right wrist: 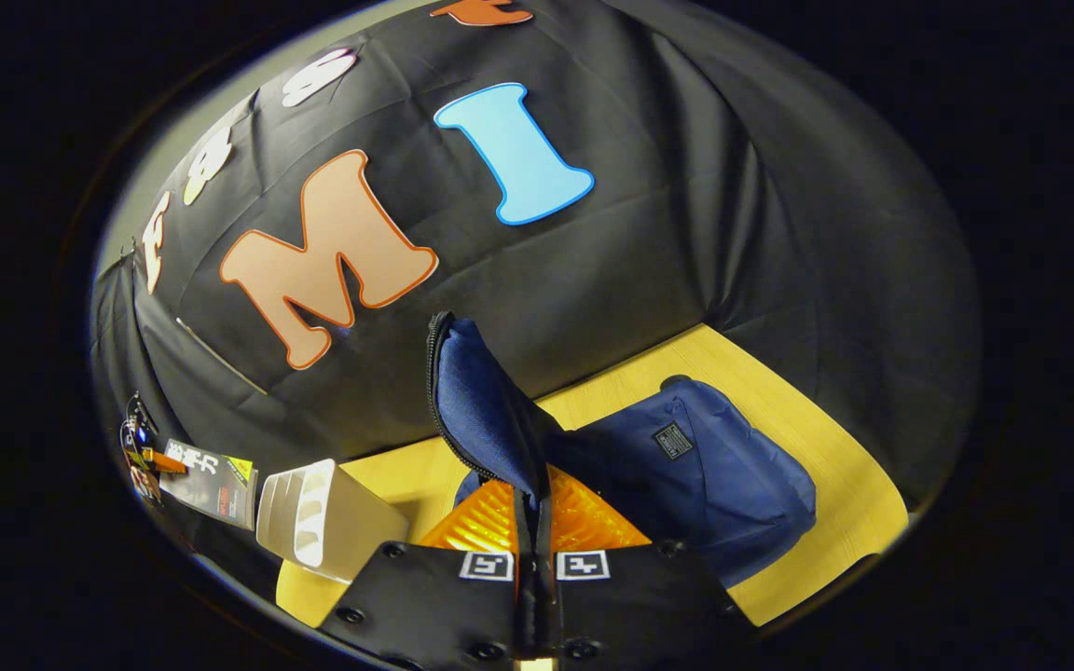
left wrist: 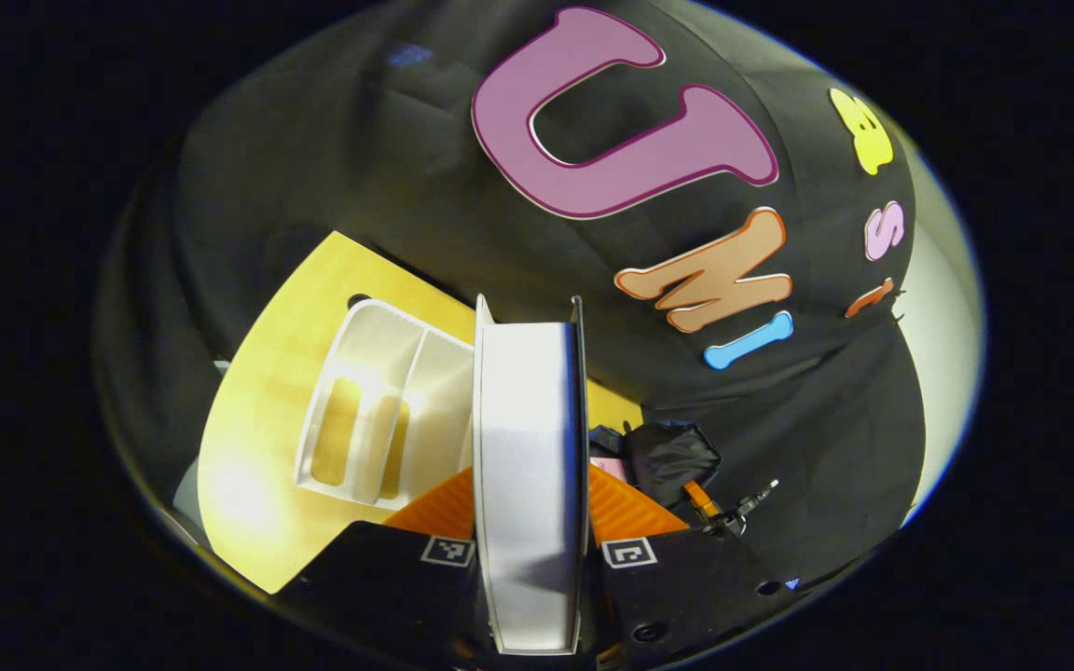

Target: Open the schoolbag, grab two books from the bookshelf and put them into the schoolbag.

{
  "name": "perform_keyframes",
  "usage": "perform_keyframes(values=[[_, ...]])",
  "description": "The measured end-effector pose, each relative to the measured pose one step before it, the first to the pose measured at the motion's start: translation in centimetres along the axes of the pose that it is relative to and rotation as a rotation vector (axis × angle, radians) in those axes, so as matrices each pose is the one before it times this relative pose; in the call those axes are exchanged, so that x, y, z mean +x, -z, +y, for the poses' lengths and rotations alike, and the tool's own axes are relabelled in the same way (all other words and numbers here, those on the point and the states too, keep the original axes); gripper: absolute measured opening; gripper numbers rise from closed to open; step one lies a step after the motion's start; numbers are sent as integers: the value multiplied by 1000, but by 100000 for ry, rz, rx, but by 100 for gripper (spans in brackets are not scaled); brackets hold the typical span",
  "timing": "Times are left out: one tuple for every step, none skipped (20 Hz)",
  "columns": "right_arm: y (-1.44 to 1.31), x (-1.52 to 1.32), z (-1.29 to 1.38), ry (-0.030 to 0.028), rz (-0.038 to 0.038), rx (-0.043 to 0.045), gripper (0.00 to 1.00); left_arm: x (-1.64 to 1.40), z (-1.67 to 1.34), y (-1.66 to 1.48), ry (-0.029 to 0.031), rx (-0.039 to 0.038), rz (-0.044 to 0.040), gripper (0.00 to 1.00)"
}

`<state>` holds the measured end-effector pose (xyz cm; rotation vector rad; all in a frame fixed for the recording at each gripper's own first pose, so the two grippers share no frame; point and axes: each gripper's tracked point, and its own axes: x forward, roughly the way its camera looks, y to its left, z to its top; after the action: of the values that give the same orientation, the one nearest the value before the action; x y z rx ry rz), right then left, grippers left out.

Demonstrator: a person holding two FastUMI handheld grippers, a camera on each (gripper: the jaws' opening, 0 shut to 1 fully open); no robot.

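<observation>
Left tongs [left wrist: 530, 550] clamp book [left wrist: 530, 447] upright | right tongs [right wrist: 533, 550] pinch schoolbag [right wrist: 686, 475] flap

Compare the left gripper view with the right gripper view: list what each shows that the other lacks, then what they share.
Left gripper view alone: the left gripper shut on a white book, page edges facing the camera.

Right gripper view alone: the right gripper pinching the blue schoolbag by its zippered flap, lifted.

Both: the white bookshelf and the yellow table.
</observation>
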<state>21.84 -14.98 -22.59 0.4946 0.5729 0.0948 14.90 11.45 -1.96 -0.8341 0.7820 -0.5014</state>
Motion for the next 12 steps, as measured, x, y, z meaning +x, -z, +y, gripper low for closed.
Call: perform_keyframes(values=[[7, 98, 54, -14, 72, 7, 3, 534, -731, 281, 2634, -1344, -131, 35], [4, 93, 95, 5, 75, 31, 3, 587, -517, 145, 1933, -1187, -373, 35], [123, -58, 55, 33, 216, -47, 3, 838, -141, 668, 1211, -995, 1316, 35], [85, -43, 36, 76, 196, -331, 3, 718, -63, 631, 679, -399, 1258, 35], [208, -145, -4, 36, 255, -325, 3, 928, 30, 789, 519, -473, 1156, 35], [85, 9, 64, 109, 59, -112, 3, 708, -131, 616, 1067, -863, 920, 35], [58, -40, 122, -30, 73, 97, 3, 634, -373, 351, 2175, -1267, 394, 35], [69, -27, 4, 189, 44, -222, 3, 602, -133, 346, 1934, -1189, 244, 35], [247, -202, -39, 180, 21, 163, 3, 621, -180, 419, 1803, -1175, 357, 35], [-56, 20, 64, 108, -186, 259, 3, 490, -52, 501, 991, -1372, 421, 34], [118, -4, -9, 154, -60, 42, 3, 515, 132, 379, 811, -880, 559, 35], [-36, 22, 20, 31, 0, -118, 3, 534, -17, 415, 668, -822, 175, 35]])
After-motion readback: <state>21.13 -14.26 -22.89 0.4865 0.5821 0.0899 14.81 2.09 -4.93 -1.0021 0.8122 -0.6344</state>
